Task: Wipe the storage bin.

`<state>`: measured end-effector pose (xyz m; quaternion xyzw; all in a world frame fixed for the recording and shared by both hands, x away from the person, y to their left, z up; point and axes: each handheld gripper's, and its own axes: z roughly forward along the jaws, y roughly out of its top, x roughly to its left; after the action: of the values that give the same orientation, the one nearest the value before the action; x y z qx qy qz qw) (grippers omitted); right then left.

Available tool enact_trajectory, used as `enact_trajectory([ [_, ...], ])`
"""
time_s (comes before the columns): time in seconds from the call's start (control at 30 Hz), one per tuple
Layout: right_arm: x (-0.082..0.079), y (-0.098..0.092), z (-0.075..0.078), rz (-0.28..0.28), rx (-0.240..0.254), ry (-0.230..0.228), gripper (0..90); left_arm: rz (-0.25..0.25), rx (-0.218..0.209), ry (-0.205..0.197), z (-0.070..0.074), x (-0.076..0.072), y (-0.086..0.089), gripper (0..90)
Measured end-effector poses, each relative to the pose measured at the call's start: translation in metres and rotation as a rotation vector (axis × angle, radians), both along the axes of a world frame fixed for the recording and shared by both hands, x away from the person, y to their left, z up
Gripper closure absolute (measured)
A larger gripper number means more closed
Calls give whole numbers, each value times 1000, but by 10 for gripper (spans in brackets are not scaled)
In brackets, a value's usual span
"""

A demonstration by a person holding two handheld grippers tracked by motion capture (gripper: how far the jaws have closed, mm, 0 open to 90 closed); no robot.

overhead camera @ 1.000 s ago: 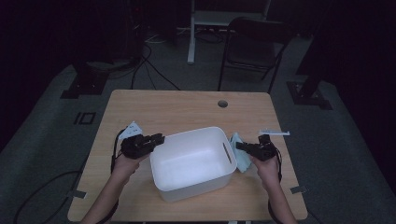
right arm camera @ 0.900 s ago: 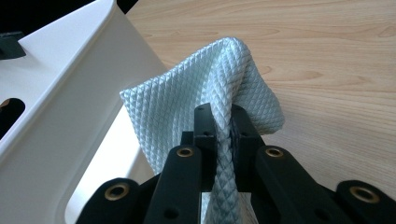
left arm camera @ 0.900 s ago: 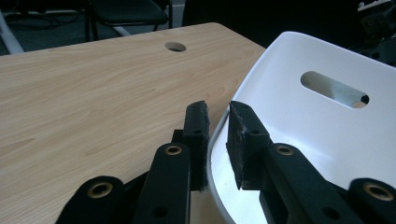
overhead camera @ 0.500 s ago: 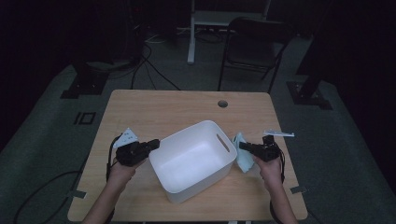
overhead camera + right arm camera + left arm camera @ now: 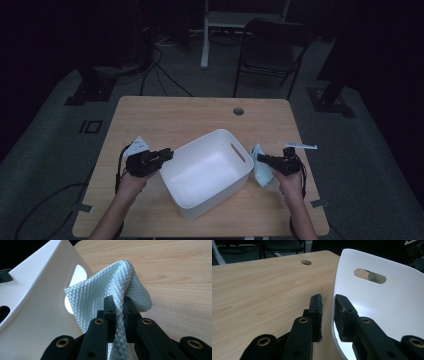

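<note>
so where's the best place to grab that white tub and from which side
Probably by the thin rim, from outside, one jaw each side of the wall. The white tub is open-topped with upright walls. The left gripper already straddles the rim. The slot handle on the far wall is another spot. The right gripper is shut on the cloth.

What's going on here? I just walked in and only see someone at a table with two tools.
A person at a wooden table works a handheld gripper in each hand. The left gripper straddles the rim of an empty white bin, one jaw inside and one outside, not quite closed on it. The right gripper is clamped on a light blue cloth just beside the bin's handle end.
</note>
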<state>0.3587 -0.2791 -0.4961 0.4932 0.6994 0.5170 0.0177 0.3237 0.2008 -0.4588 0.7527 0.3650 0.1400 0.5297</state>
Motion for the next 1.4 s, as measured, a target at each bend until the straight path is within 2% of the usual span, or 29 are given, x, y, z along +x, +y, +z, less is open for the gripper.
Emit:
enact_trajectory([
  [0.1,-2,-1,-2,-2,-1,4,842,-10,3,7,-1,2,-3,765],
  [0.13,-3,-1,-3,0,-4,6,843,-21,17,-2,-1,1,-5,775],
  [0.17,-5,-1,-4,0,-15,7,843,-18,24,-10,-1,0,-6,801],
  [0.33,-8,0,-6,6,-16,5,842,0,26,8,-2,1,-7,803],
  [0.43,-12,2,-8,13,-12,6,842,-1,22,-3,-2,-1,-8,849],
  [0.53,-13,2,-8,13,-14,11,842,-8,37,-19,-2,-5,-10,861],
  [0.6,-15,2,-7,13,-12,8,842,13,50,-31,-2,-9,-11,867],
  [0.7,-17,2,-6,12,-9,8,842,33,35,-35,-4,-13,-10,873],
  [0.83,-20,2,-7,12,-14,15,842,85,43,-39,-4,-21,-10,875],
  [1.0,-20,0,-9,8,-17,20,842,124,26,-30,-5,-27,-11,872],
  [1.3,-21,-2,-10,5,-28,15,842,138,32,-50,-6,-30,-14,869],
  [1.4,-23,-7,-4,-4,-10,2,842,140,23,-50,-7,-30,-15,869],
])
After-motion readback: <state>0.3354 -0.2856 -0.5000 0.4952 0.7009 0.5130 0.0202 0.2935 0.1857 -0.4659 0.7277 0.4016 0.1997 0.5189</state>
